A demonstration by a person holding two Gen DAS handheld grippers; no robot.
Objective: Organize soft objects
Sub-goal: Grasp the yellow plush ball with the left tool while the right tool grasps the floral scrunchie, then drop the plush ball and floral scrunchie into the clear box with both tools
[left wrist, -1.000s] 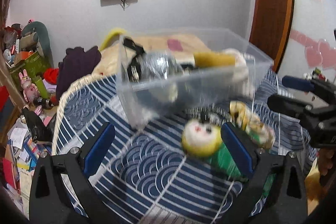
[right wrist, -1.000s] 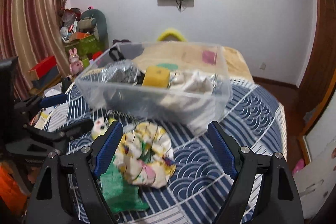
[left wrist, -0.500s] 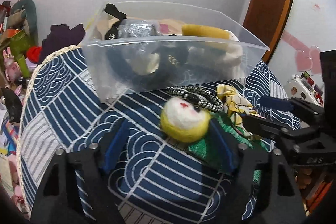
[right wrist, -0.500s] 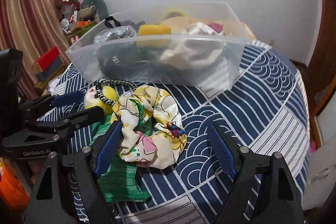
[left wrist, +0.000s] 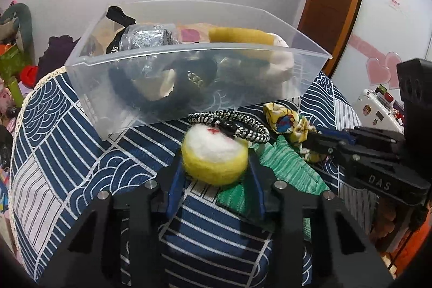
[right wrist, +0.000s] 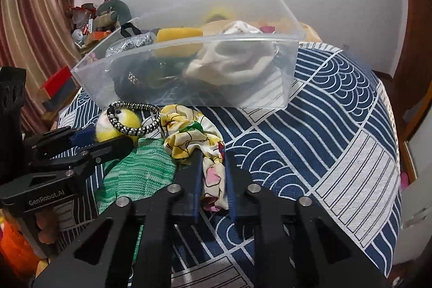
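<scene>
1. The left gripper (left wrist: 216, 166) has its jaws clenched on the yellow plush ball (left wrist: 214, 157), just in front of the clear bin (left wrist: 189, 56).
2. The right gripper (right wrist: 212, 174) has its jaws clenched on the floral scrunchie (right wrist: 194, 135), also in front of the bin.
3. A braided black-and-white band (left wrist: 232, 123) lies between ball and bin; a green knit cloth (right wrist: 137, 169) lies under both.

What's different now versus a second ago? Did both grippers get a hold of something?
Yes. Both came down from open: the left gripper closed on the yellow plush ball, the right gripper on the floral scrunchie. The clear bin, braided band and green knit cloth stayed put.
</scene>
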